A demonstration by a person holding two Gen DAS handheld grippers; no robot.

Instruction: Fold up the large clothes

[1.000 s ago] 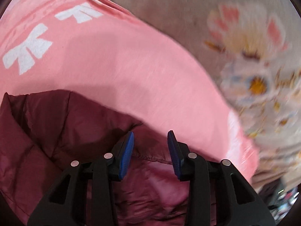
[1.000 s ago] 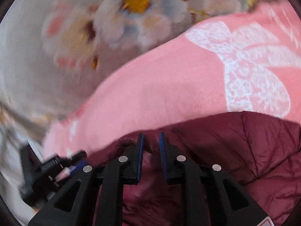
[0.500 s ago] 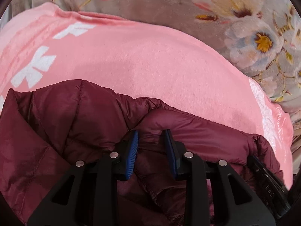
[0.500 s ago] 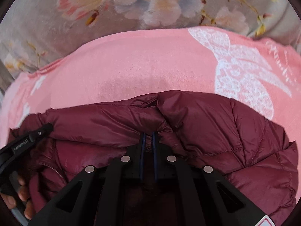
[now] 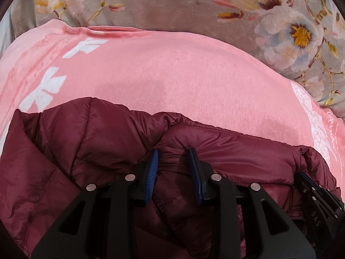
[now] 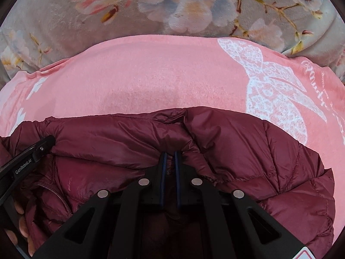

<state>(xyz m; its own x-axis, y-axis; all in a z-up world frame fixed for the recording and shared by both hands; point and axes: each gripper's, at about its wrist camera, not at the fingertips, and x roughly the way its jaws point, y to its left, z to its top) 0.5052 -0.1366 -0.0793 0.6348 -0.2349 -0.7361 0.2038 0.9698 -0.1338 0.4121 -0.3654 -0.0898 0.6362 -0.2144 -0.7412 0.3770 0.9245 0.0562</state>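
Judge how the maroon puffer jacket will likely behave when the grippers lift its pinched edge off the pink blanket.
The maroon puffer jacket looks floppy: it already bunches and creases around the right gripper, so unheld parts would probably sag. Its puffy quilted panels suggest it is light for its bulk. The shiny shell seems slippery, so it may slide between the left gripper fingers, which stand apart.

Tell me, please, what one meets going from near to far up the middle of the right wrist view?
Right gripper, jaws nearly shut on the maroon puffer jacket → pink blanket → grey floral blanket.
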